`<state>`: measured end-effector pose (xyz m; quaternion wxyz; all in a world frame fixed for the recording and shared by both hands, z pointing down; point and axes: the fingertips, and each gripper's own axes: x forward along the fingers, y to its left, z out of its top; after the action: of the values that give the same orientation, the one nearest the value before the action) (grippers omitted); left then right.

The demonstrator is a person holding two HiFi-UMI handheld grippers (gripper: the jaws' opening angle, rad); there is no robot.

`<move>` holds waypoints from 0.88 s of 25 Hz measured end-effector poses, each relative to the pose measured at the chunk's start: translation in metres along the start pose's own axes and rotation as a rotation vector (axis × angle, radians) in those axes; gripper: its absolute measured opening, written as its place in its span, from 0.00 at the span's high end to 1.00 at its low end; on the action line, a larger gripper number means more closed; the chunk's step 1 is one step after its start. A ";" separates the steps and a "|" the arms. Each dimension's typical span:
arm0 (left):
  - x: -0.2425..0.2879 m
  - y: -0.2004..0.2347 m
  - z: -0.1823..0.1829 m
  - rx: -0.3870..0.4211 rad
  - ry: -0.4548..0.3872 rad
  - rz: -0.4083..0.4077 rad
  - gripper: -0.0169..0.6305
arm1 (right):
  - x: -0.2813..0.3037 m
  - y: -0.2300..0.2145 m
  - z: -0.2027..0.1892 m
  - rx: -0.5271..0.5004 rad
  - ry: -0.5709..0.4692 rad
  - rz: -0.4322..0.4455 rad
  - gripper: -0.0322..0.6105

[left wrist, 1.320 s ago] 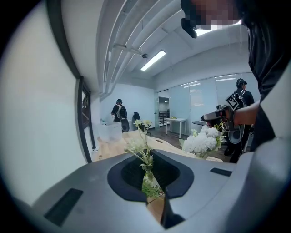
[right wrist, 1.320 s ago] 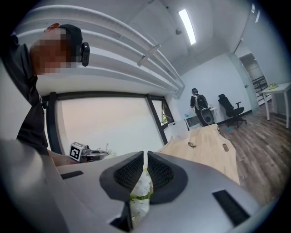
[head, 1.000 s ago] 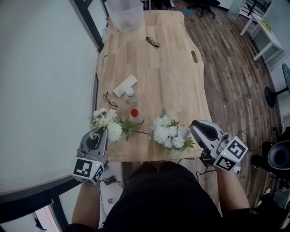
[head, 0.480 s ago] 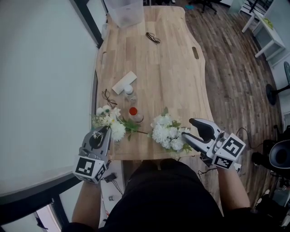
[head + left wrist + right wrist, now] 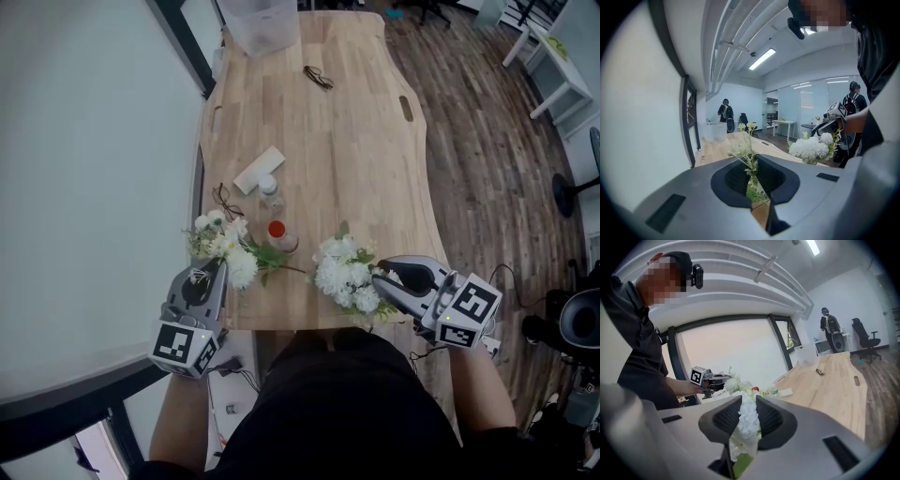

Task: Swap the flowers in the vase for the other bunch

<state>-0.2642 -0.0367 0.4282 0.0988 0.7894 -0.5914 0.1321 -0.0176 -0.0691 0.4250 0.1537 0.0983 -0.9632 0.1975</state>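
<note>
Here, fluffy white bunch (image 5: 345,277), wispy leafy bunch (image 5: 225,249)

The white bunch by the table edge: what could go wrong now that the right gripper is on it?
The right gripper has just been closing its jaws with blooms of the white bunch, not stems, between them: petals may crush or the grip may slip. The bunch lies near the table edge, so a nudge could drop it. The red-capped bottle stands close and might get knocked.

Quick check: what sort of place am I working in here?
Most likely an open-plan office: glass partitions, a wheeled office chair and a long wooden table under ceiling strip lights.
</note>
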 end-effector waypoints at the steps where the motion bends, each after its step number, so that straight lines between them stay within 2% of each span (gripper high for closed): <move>1: -0.001 0.001 0.002 0.002 -0.002 0.004 0.94 | 0.000 0.001 0.001 -0.007 0.001 0.002 0.80; 4: -0.005 0.003 0.006 0.012 -0.007 0.015 0.94 | 0.000 0.004 0.002 -0.027 0.002 0.015 0.83; 9: -0.008 0.001 0.014 0.020 -0.023 0.026 0.94 | 0.000 0.011 0.006 -0.053 -0.001 0.025 0.84; 22: -0.017 -0.006 0.026 0.047 -0.054 0.023 0.94 | -0.007 0.020 0.021 -0.023 -0.073 0.041 0.84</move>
<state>-0.2603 -0.0276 0.3979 0.0629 0.7878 -0.5996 0.1257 -0.0215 -0.0587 0.3971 0.1157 0.0839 -0.9721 0.1861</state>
